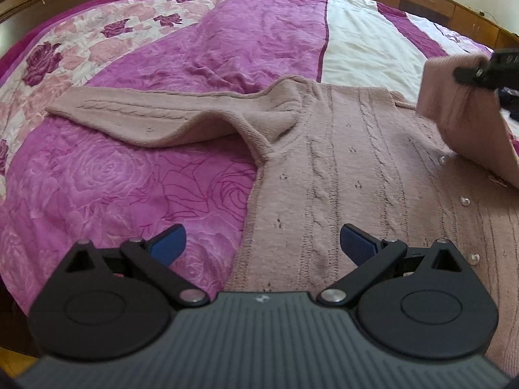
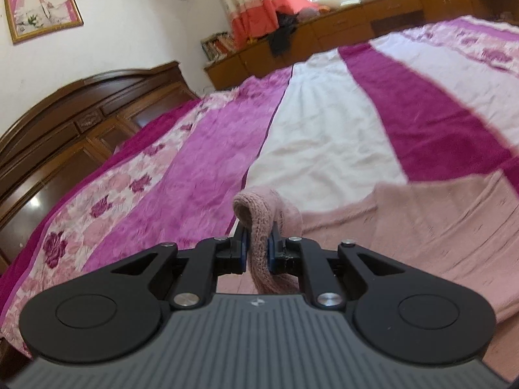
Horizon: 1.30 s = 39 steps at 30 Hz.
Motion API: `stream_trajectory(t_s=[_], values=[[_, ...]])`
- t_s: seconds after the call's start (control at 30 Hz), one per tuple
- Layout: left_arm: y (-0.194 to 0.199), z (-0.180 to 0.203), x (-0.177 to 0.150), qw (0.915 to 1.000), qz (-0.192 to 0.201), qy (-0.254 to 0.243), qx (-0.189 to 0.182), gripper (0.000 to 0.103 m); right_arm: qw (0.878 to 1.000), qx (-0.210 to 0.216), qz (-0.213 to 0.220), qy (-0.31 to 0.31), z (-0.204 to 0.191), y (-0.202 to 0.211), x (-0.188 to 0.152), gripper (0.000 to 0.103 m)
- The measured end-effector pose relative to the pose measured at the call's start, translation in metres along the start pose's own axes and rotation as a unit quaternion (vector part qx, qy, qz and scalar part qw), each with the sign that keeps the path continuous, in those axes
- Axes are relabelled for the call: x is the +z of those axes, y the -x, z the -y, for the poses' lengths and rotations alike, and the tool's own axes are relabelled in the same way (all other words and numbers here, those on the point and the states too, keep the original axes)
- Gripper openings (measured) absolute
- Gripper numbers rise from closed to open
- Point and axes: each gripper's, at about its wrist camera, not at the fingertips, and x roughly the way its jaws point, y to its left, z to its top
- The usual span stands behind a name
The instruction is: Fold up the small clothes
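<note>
Left tongs [image 1: 262,243]: blue pads spread wide apart, gripping nothing, hovering above the lower left edge of the pink cable-knit cardigan [image 1: 350,175]. No contact with the knit can be confirmed.

Right tongs [image 2: 258,246]: pads drawn together and clamped on the cuff end of the cardigan's right sleeve [image 2: 259,227], which loops up over the pad tips. In the left wrist view this sleeve [image 1: 467,116] is lifted clear of the bed and hangs over the cardigan's right front, with the right tongs [image 1: 470,73] at its top.

Surroundings: the cardigan lies flat, front up, on a bed [image 1: 113,194] covered by a purple rose-pattern spread with white and magenta stripes. Pearl-like buttons [image 1: 464,200] run down its front. A wooden headboard [image 2: 65,123] and low wooden cabinets [image 2: 356,29] border the bed. Nothing lies between the left tongs and the garment.

Orientation: the body's long axis runs away from the left camera, hem nearest. The left sleeve [image 1: 139,116] stretches out sideways to the left, cuff pointing left.
</note>
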Motion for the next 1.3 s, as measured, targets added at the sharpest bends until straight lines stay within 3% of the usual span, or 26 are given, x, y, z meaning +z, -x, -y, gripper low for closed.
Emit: stream_trajectory(t_s=[0.27, 0.67, 0.73, 0.8, 0.9, 1.07, 1.3], values=[[-0.003, -0.011, -0.002, 0.9999, -0.002, 0.01, 0.005, 0.103, 0.999, 0.007, -0.053, -0.012, 0.003, -0.034, -0.04, 0.013], [-0.007, -0.011, -0.003, 0.9999, -0.006, 0.01, 0.001, 0.103, 0.996, 0.026, -0.077, -0.022, 0.009, -0.041, -0.057, 0.015], [-0.006, -0.011, -0.003, 1.0, -0.006, 0.008, 0.001, 0.103, 0.996, 0.028, -0.085, -0.026, 0.009, -0.043, -0.06, 0.025], [-0.006, -0.011, -0.003, 1.0, -0.005, 0.008, 0.001, 0.103, 0.995, 0.032, -0.092, -0.025, 0.008, -0.043, -0.063, 0.045], [-0.005, -0.012, -0.002, 1.0, -0.004, 0.009, 0.002, 0.103, 0.995, 0.039, -0.091, -0.008, 0.002, -0.038, -0.066, 0.061], [-0.004, -0.011, 0.0, 1.0, -0.001, 0.007, 0.004, 0.103, 0.994, 0.057, -0.092, 0.008, -0.006, -0.021, -0.066, 0.069], [-0.002, -0.002, 0.008, 0.9999, 0.008, -0.008, 0.001, 0.103, 0.995, 0.06, -0.08, 0.007, 0.005, 0.013, -0.057, 0.07]])
